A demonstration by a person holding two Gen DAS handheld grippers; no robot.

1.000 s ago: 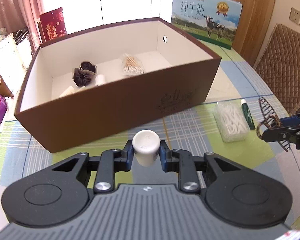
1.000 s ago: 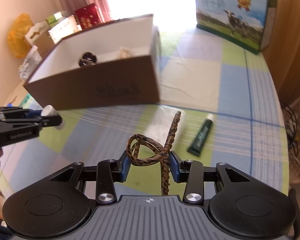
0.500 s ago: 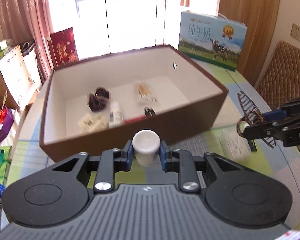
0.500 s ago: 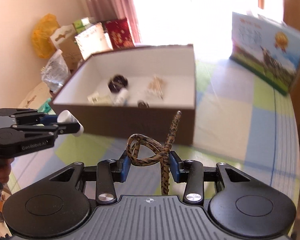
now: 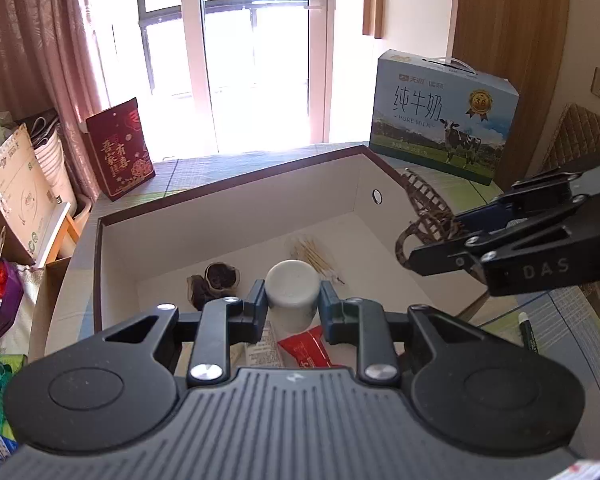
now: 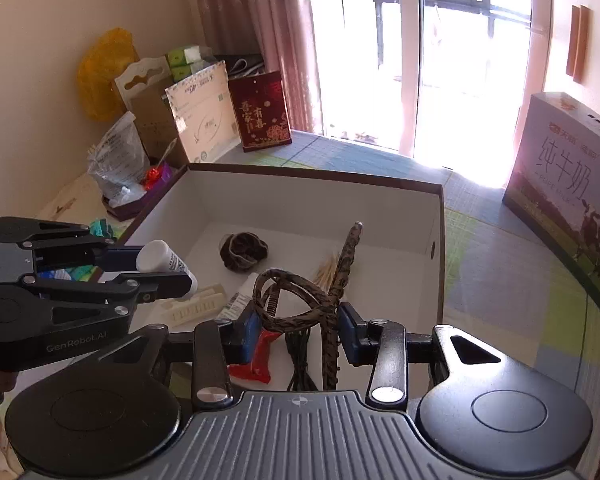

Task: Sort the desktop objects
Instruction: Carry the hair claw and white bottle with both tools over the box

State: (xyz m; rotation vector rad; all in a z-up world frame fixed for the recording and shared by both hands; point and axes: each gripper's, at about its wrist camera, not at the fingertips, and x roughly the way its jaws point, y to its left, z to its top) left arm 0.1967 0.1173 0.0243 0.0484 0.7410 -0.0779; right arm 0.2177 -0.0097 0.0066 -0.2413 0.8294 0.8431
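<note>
My left gripper (image 5: 293, 305) is shut on a small white bottle (image 5: 292, 292) and holds it over the open brown box (image 5: 228, 216). The bottle also shows in the right wrist view (image 6: 162, 258). My right gripper (image 6: 298, 322) is shut on a brown patterned hair clip (image 6: 300, 292), also above the box (image 6: 320, 184); the clip shows at the right of the left wrist view (image 5: 424, 216). Inside the box lie a dark scrunchie (image 6: 242, 250), cotton swabs (image 5: 312, 250), a red packet (image 5: 306, 348) and a white comb-like piece (image 6: 192, 306).
A milk carton case (image 5: 444, 116) stands behind the box on the checked tablecloth (image 6: 500, 280). A green tube (image 5: 527, 330) lies on the table to the right. A red gift bag (image 5: 120, 148) and bags of clutter stand at the left. A chair (image 5: 580, 136) is at the right.
Both grippers have risen and moved forward, from in front of the box to above its inside. Each still holds its object.
</note>
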